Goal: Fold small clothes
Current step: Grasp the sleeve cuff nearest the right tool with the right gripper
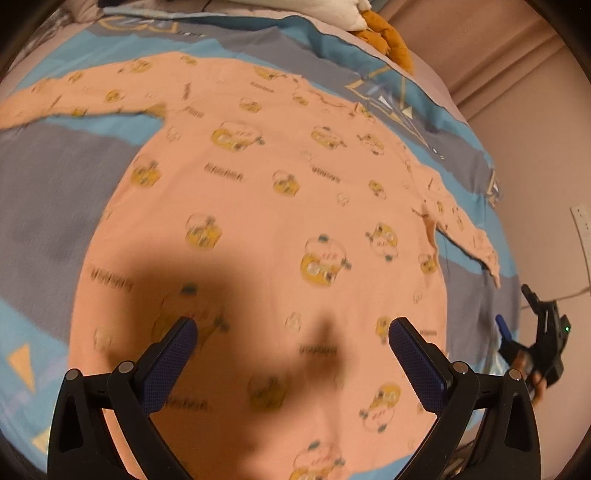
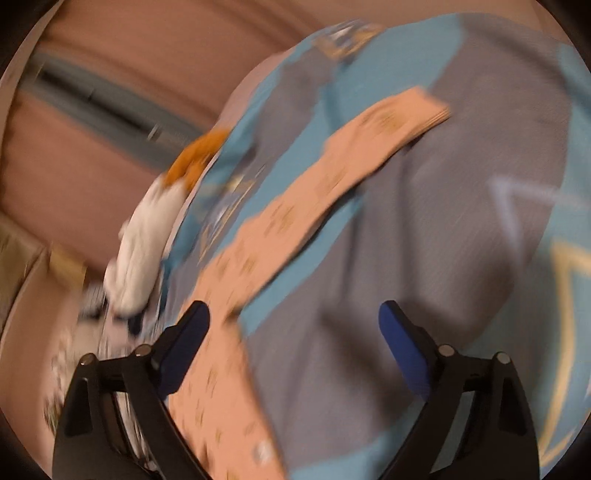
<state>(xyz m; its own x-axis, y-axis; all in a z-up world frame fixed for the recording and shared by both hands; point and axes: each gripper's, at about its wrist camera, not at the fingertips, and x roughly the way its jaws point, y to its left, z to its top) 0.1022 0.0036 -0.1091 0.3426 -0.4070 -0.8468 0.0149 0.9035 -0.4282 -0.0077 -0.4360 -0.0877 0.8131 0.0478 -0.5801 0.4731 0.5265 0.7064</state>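
Observation:
A small peach long-sleeved shirt with yellow cartoon prints lies spread flat on the bed, sleeves out to both sides. My left gripper is open and empty, hovering above the shirt's lower body. My right gripper is open and empty; in its blurred view one sleeve of the shirt runs diagonally across the bedspread, and its left finger is over the shirt's edge. The right gripper also shows in the left wrist view, at the bed's right edge beyond the shirt.
The bedspread is blue and grey with triangle patterns. A white and orange plush toy lies at the far edge of the bed; it also shows in the right wrist view. Pinkish curtains hang behind.

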